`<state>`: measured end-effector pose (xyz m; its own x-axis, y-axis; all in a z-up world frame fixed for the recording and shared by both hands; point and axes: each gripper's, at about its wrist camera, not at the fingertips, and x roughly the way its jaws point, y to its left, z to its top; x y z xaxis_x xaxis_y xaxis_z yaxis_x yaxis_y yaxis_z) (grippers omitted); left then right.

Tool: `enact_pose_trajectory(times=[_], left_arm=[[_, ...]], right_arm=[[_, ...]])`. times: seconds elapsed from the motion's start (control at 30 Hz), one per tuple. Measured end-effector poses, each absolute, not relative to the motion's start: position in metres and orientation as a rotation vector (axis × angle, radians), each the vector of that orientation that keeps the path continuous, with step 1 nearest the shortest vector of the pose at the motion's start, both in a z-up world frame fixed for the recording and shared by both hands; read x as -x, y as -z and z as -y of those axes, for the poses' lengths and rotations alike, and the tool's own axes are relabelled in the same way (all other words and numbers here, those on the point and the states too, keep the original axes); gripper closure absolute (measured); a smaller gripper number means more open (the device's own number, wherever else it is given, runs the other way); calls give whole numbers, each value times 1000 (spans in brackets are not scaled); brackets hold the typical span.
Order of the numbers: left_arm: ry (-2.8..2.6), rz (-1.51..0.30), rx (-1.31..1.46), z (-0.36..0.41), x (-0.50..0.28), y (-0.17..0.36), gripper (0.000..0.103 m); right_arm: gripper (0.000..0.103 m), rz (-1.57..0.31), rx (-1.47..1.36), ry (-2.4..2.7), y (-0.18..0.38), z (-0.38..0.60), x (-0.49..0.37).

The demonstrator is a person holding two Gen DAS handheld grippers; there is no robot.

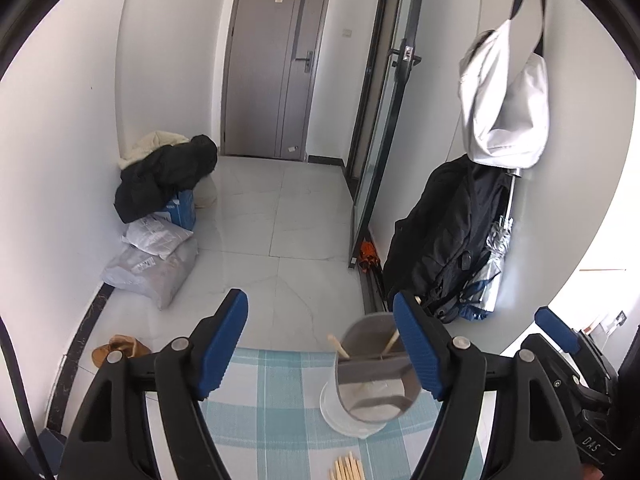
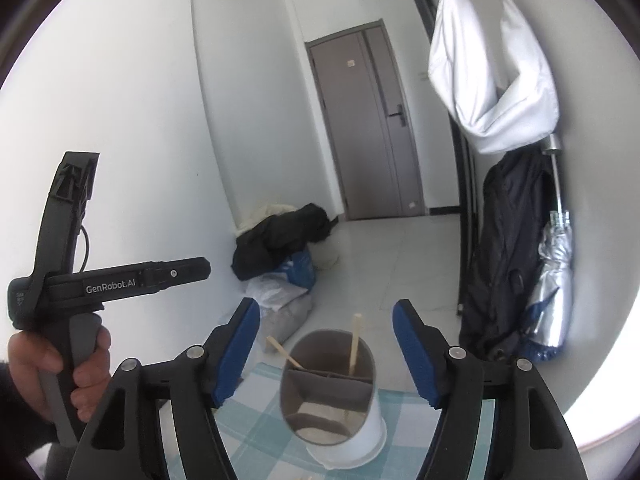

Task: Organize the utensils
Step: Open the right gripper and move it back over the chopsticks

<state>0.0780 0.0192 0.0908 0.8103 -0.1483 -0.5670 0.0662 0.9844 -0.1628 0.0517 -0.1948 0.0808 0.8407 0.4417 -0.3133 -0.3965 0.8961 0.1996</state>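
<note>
A white utensil holder with grey inner dividers (image 1: pixel 374 384) stands on a blue-and-white checked tablecloth (image 1: pixel 272 392). Two wooden chopsticks (image 1: pixel 339 347) stick up from its rear compartments. A bundle of several wooden chopsticks (image 1: pixel 347 469) lies on the cloth at the bottom edge. My left gripper (image 1: pixel 320 348) is open and empty, above the cloth, with the holder by its right finger. In the right wrist view the holder (image 2: pixel 330 392) stands between and below the fingers of my right gripper (image 2: pixel 326 350), which is open and empty.
The other hand-held gripper (image 2: pixel 60 280) is at the left, held by a hand. On the floor beyond the table edge lie coats on a box (image 1: pixel 168 176), grey parcels (image 1: pixel 156 264) and slippers (image 1: pixel 120 350). A dark jacket (image 1: pixel 444 232) and a white bag (image 1: pixel 504 100) hang at right.
</note>
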Motion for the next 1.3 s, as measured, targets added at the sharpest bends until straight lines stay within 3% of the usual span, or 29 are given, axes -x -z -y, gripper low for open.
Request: enact_pose_trajectory(times=[0.2, 0.43, 0.67, 1.3], left_arm=[[103, -587, 102, -8, -46, -93, 18], [84, -561, 75, -3, -20, -87, 17], [56, -532, 108, -9, -2, -70, 8], [-22, -658, 160, -38, -2, 30, 7]], right_arm=[[25, -346, -138, -412, -83, 196, -16], [21, -338, -151, -385, -72, 202, 6], [12, -373, -135, -350, -55, 200, 22], [10, -666, -34, -299, 31, 179, 15]])
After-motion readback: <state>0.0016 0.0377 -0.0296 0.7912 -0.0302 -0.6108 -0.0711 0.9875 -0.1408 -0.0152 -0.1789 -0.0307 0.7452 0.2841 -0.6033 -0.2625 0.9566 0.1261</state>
